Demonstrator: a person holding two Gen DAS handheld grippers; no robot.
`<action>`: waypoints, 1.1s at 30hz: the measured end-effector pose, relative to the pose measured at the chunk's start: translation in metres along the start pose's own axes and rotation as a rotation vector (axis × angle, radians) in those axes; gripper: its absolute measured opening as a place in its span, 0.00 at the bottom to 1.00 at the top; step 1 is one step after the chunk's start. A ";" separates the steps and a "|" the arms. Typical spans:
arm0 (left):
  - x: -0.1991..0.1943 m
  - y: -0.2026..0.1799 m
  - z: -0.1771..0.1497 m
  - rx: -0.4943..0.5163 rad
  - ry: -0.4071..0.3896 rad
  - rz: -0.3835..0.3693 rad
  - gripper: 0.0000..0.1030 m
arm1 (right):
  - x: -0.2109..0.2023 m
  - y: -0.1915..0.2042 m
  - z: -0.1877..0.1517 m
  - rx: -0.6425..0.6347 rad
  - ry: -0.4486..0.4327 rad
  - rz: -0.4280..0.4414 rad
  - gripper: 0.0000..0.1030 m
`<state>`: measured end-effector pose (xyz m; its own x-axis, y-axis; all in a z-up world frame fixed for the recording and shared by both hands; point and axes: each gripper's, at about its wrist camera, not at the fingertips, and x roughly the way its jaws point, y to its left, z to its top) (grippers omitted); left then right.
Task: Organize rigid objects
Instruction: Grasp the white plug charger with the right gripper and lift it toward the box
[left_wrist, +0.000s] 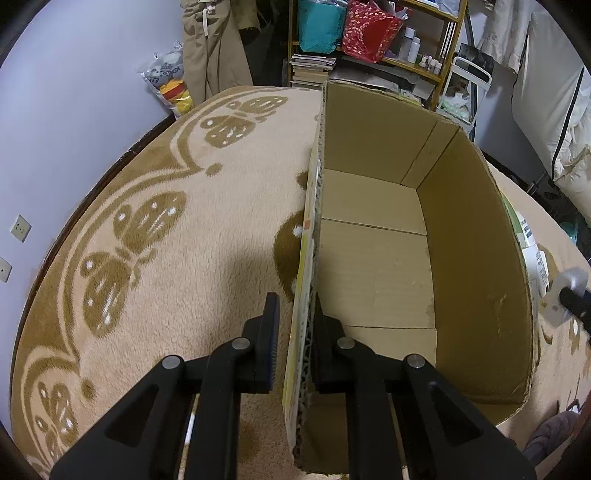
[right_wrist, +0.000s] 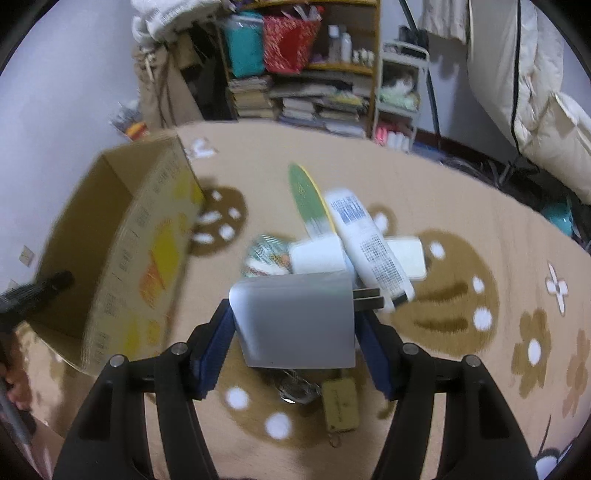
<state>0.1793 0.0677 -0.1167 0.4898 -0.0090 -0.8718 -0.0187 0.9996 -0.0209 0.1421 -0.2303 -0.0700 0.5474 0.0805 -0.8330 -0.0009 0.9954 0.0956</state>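
Right wrist view: the right gripper (right_wrist: 293, 325) clamps a grey plug adapter (right_wrist: 295, 321) above a blurred white tube (right_wrist: 369, 243), print unreadable. The left gripper (left_wrist: 293, 325) pinches the cardboard box (left_wrist: 373, 266) wall, box on the rug (left_wrist: 147, 240).

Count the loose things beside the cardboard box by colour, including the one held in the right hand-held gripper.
White: 3 (tube, block, second block)
Grey: 1 (plug, clamped in the right hand-held gripper)
Green: 1 (flat piece)
Yellow: 1 (tag)
Multicoloured: 1 (packet)
Total: 7, leaving out the cardboard box.
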 end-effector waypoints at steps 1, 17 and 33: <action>0.000 0.000 0.000 -0.004 0.000 0.001 0.12 | -0.004 0.004 0.004 -0.011 -0.016 0.017 0.67; -0.002 -0.005 -0.001 0.001 -0.006 0.016 0.12 | -0.034 0.108 0.080 -0.132 -0.203 0.188 0.67; 0.002 -0.001 -0.002 0.009 -0.008 0.003 0.11 | 0.031 0.161 0.072 -0.233 -0.098 0.185 0.67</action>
<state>0.1787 0.0666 -0.1193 0.4963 -0.0054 -0.8681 -0.0130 0.9998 -0.0136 0.2186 -0.0715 -0.0412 0.5979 0.2669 -0.7558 -0.2932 0.9504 0.1037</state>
